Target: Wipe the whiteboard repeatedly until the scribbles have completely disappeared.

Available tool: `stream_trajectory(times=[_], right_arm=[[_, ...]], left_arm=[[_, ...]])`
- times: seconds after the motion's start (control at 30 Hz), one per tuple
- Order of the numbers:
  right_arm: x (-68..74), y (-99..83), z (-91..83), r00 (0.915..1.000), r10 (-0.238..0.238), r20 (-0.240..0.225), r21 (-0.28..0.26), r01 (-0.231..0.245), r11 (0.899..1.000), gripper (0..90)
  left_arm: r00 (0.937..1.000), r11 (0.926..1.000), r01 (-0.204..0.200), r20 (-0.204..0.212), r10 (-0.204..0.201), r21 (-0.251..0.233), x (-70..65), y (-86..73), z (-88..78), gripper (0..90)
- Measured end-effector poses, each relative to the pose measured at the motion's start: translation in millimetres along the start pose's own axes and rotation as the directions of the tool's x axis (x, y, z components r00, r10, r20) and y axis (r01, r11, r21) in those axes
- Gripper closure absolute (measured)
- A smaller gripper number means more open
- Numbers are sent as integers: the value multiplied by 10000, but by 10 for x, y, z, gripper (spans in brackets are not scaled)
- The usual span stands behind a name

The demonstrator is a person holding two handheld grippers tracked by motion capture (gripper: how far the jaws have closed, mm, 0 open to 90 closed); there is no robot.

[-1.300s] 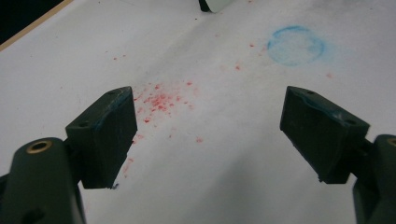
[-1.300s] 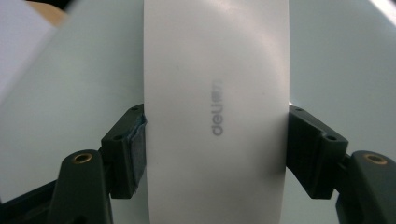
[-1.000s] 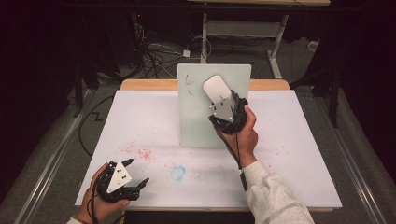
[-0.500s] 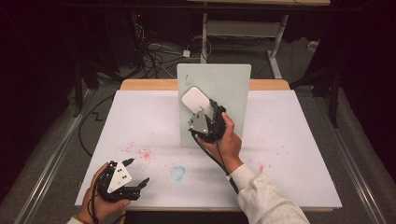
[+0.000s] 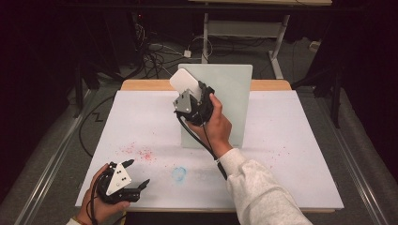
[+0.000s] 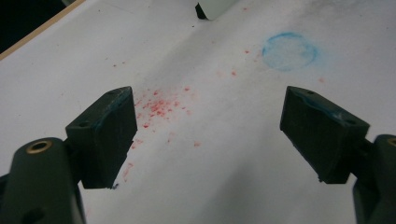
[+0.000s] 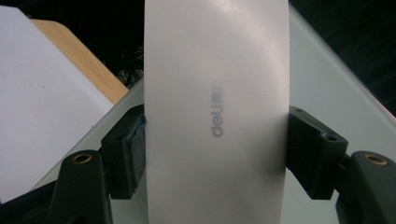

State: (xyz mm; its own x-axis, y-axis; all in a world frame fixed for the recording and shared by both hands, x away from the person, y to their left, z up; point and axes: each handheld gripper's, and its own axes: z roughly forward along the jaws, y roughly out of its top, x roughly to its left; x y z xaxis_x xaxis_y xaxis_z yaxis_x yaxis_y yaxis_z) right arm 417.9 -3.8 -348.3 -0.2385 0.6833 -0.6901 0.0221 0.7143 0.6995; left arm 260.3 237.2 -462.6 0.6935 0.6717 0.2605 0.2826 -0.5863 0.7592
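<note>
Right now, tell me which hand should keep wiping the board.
Right. The right tool is shut on the white eraser and is up against the upright board. The left tool sits open near the table's front edge, holding nothing, with red specks ahead of it.

Lab/test rig, dark curtained surround, paper-covered table (image 5: 300,154), cable tangle (image 5: 157,54) on floor, metal frame legs (image 5: 244,28)

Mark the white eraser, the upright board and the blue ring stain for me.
white eraser (image 7: 215,93), right gripper view, middle of its face.
upright board (image 5: 234,93), high view, bare right half.
blue ring stain (image 6: 289,51), left gripper view, its centre.
</note>
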Motion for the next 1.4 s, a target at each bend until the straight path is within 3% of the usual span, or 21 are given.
stream_trajectory(times=[0.1, 0.23, 0.53, 0.77, 0.93, 1.1, 1.23, 1.4], right_arm=[[-63, 28, 13, 9996, 269, 33, -92, -269, 9996, 308], [-32, -28, -4, 9995, 297, 58, -71, -297, 9995, 308], [119, -431, -116, 9996, -91, -258, 245, 97, 9997, 308], [67, -619, -173, 9989, -69, -461, 516, 92, 9986, 308], [14, -557, -151, 9990, 6, -436, 476, 15, 9989, 308], [-59, -355, -94, 9994, 209, -258, 333, -200, 9992, 308], [-104, -213, -52, 9963, 802, -321, 177, -797, 9967, 307], [-54, -87, -17, 9975, 693, -127, 130, -692, 9975, 307]], left_arm=[[10000, 10000, 16, 5, -16, 5, 5, -10, -5, 183], [10000, 10000, 47, -6, -47, 11, 10, -19, -13, 183], [10000, 10000, 15, -75, -14, 53, -13, -8, -11, 183], [10000, 9999, 12, -48, -11, 108, -17, 5, 17, 183], [9999, 10000, 27, -119, -27, -37, -23, 21, 13, 187], [10000, 10000, -6, -19, 6, 0, -24, 18, 24, 186], [10000, 10000, 29, 36, -28, -34, -14, 11, 22, 186], [10000, 10000, 14, 50, -14, -58, -13, 10, 17, 185]])
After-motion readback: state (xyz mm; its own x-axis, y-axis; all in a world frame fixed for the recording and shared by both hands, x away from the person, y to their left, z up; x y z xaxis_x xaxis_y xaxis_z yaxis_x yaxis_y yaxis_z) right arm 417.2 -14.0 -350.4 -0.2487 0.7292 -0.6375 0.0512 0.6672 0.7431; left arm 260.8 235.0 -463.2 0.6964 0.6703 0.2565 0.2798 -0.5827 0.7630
